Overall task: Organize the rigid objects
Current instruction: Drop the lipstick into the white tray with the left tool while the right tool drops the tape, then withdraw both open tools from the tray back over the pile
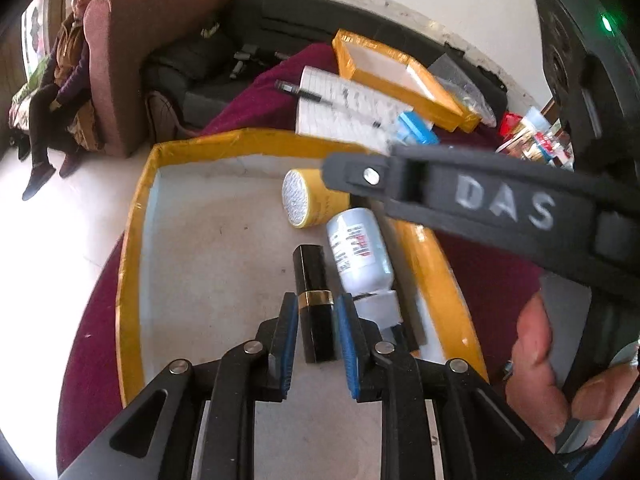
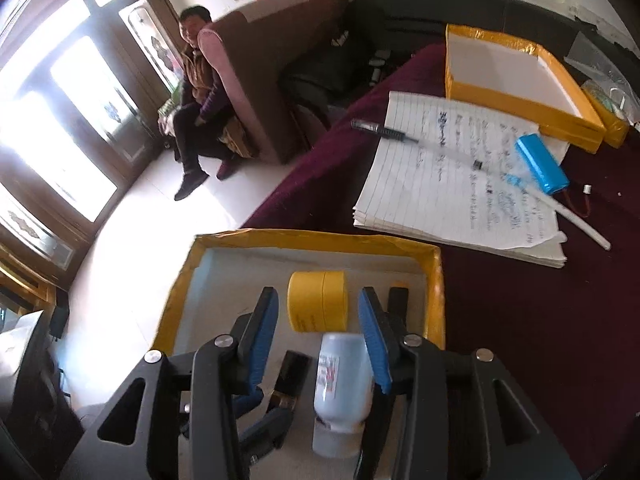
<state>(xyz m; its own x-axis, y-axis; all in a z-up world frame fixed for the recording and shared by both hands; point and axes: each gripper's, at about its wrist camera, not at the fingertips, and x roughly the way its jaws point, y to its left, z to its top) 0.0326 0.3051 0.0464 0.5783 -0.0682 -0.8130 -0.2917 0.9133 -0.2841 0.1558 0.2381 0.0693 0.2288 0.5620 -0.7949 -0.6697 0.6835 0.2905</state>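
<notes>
A shallow yellow-taped tray (image 1: pixel 136 240) with a white floor lies on the maroon cloth. In it my left gripper (image 1: pixel 316 302) is shut on a black lipstick tube (image 1: pixel 314 280) with a gold band, which lies flat. Right of the tube lies a white labelled bottle (image 1: pixel 358 248), and a yellow round tin (image 1: pixel 308 200) sits behind it. In the right wrist view my right gripper (image 2: pixel 318 294) stands open over the tray (image 2: pixel 434 280). The bottle (image 2: pixel 342 376) lies by its right pad, clear of the left pad. The tin (image 2: pixel 318 300) is just ahead of it.
A small dark object (image 2: pixel 398 300) sits in the tray's far right corner. Beyond the tray lie a lined notebook (image 2: pixel 440 200) with a pen (image 2: pixel 384 130), a blue pack (image 2: pixel 542 164), a white stick (image 2: pixel 584 226) and a second yellow box (image 2: pixel 520 80). A person sits on the sofa (image 2: pixel 192 92).
</notes>
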